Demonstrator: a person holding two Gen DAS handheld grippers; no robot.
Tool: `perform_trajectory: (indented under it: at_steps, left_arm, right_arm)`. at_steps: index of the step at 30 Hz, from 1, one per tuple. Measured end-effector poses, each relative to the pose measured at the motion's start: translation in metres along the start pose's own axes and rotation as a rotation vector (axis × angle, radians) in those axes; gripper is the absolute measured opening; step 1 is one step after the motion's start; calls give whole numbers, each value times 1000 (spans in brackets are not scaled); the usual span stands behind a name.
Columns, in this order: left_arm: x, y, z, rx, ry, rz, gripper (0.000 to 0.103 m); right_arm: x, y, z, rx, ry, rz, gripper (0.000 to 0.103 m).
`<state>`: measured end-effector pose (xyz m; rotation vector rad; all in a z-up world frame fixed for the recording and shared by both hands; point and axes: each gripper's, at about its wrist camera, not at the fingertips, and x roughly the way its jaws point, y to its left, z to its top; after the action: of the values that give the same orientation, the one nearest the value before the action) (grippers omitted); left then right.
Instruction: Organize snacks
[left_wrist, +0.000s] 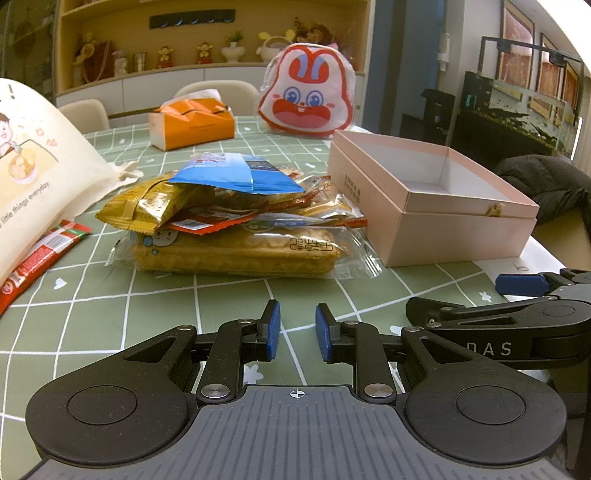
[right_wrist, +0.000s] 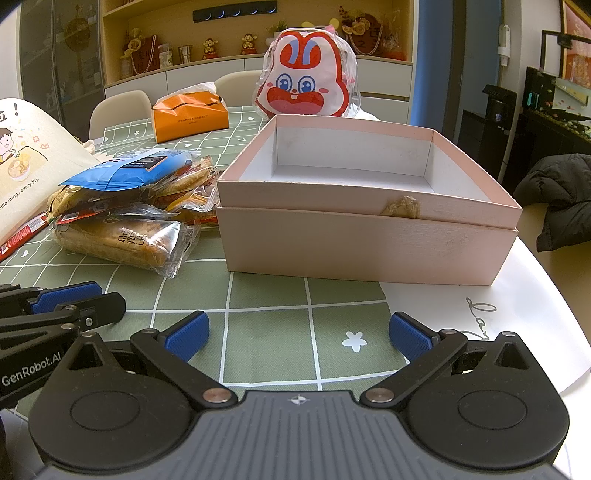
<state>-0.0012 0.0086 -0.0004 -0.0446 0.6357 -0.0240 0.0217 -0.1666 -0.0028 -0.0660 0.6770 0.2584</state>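
Note:
A pile of wrapped snacks (left_wrist: 236, 218) lies on the green checked tablecloth: a wafer pack (left_wrist: 240, 251) at the bottom, a gold packet (left_wrist: 147, 206) and a blue packet (left_wrist: 236, 173) on top. The pile also shows in the right wrist view (right_wrist: 125, 206). An open, empty pink box (left_wrist: 432, 206) stands right of it, large in the right wrist view (right_wrist: 365, 206). My left gripper (left_wrist: 297, 332) is open with a narrow gap, empty, short of the pile. My right gripper (right_wrist: 299, 336) is wide open, empty, in front of the box.
A red stick packet (left_wrist: 40, 254) lies at the left beside a cream cloth bag (left_wrist: 37, 158). An orange tissue box (left_wrist: 192, 123) and a rabbit-face bag (left_wrist: 306, 96) stand at the back. A dark jacket (right_wrist: 557, 195) lies right of the table edge.

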Motion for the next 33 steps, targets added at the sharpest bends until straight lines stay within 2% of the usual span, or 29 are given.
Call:
perform_trajectory:
  at_steps: [10,12,13,16,18,20,21,22,24,27,30,33]
  left_arm:
    - [-1,-17,-2,51,1,39,25]
    - [-3,-15,-3,49,4,0,25]
    - [-6,-9,-1,41,20,-52,25]
    - [-22,23,9,-18,6,-124,26]
    - [-42,54,23,-54,-79,-88,26]
    - [-55,86,36,-78,-157,2,25]
    - [-57,102,43,-93,-168,49,25]
    - [-52,121,51,-104,-150,96,25]
    - [-35,147,61,-122,-69,141,25]
    - [0,180,70,-189,42,155,25]
    - [24,200,75,-213,91,191,24]
    - [32,207,77,-221,111,220,20]
  right_arm:
    - [-2,-2,-1,-14,16,18,103]
    - [-6,-4,1,-34,58,40,103]
    - [-6,-4,1,-41,85,48,103]
    - [-12,-1,3,-49,138,51,103]
    - [-20,-4,-1,-51,145,54,103]
    - [-25,-3,-6,-57,135,55,103]
    - [-25,-3,-7,-61,134,60,103]
    - [-26,-2,-8,-68,135,67,103]
    - [-27,2,-8,-83,137,83,103]
    - [-24,10,-3,-103,152,111,103]
    - [-28,19,1,-92,133,130,103]
    - [-41,28,1,-128,62,108,103]
